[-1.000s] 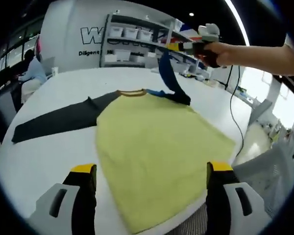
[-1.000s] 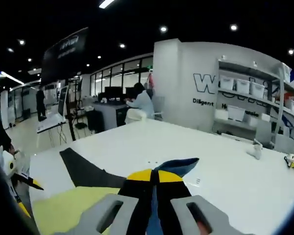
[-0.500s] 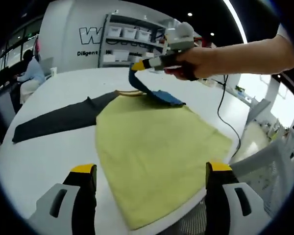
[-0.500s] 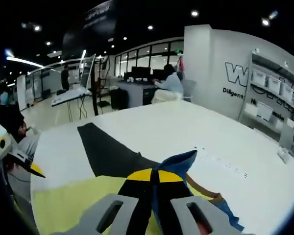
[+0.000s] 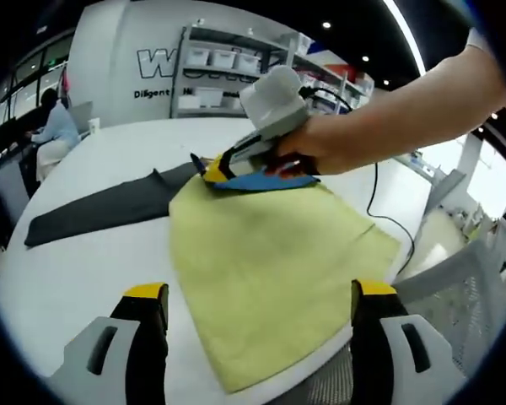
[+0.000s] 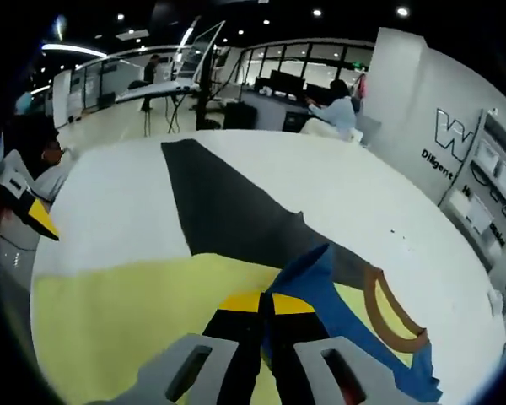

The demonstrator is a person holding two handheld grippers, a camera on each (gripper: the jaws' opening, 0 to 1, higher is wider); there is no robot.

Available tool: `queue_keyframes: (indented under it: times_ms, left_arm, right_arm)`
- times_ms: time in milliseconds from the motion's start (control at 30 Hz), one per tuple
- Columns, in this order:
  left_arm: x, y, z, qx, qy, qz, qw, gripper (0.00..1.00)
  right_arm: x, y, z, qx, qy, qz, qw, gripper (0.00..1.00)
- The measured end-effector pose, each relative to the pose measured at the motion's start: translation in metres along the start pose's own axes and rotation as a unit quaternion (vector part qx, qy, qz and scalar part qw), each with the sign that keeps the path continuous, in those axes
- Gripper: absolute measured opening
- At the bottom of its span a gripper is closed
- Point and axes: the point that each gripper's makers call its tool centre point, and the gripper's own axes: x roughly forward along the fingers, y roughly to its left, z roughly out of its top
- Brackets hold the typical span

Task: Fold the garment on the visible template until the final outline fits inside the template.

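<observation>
Right gripper (image 6: pixel 266 305) clamped on blue sleeve (image 6: pixel 320 283), low over yellow shirt (image 5: pixel 270 261) on white table (image 5: pixel 93 253). Left gripper (image 5: pixel 253 308) jaws apart, holding nothing.

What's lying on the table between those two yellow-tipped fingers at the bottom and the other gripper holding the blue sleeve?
In the left gripper view, the shirt's yellow body covers that stretch, from the left gripper up to the right gripper pinching the blue sleeve.
</observation>
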Motion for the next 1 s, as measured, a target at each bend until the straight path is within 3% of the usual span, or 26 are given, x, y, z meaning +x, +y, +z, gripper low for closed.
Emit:
queue_keyframes:
  times_ms: [300,467,500,533,600,767,1000]
  left_arm:
    - [0.001,-0.001,-0.002,0.002,0.005,-0.001,1.0,0.91]
    - [0.001,-0.001,-0.003,0.001,0.009,-0.001,1.0,0.91]
    - [0.001,0.0,-0.003,0.0,0.009,0.0,1.0,0.91]
    - [0.001,0.0,-0.003,-0.001,0.008,0.0,1.0,0.91]
    - [0.001,0.001,-0.004,-0.003,0.01,0.0,0.9999,0.91]
    - [0.0,0.011,0.0,-0.011,0.004,0.008,0.9999,0.91]
    - [-0.007,0.046,0.016,-0.038,-0.016,0.036,0.9985,0.91]
  right_arm:
    - [0.012,0.013,-0.007,-0.021,0.022,0.014,0.9995,0.0]
    - [0.014,0.018,0.0,-0.022,0.011,0.023,0.9995,0.0]
    - [0.013,0.029,0.0,0.012,0.009,0.049,0.9987,0.0]
    - [0.012,0.03,0.0,0.007,0.01,0.052,0.9986,0.01]
    - [0.006,0.031,0.001,0.002,0.005,0.048,0.9988,0.09]
    - [-0.024,0.036,-0.002,0.041,-0.032,0.059,0.9969,0.16]
    - [-0.054,0.025,-0.018,0.084,-0.055,0.046,0.9939,0.25]
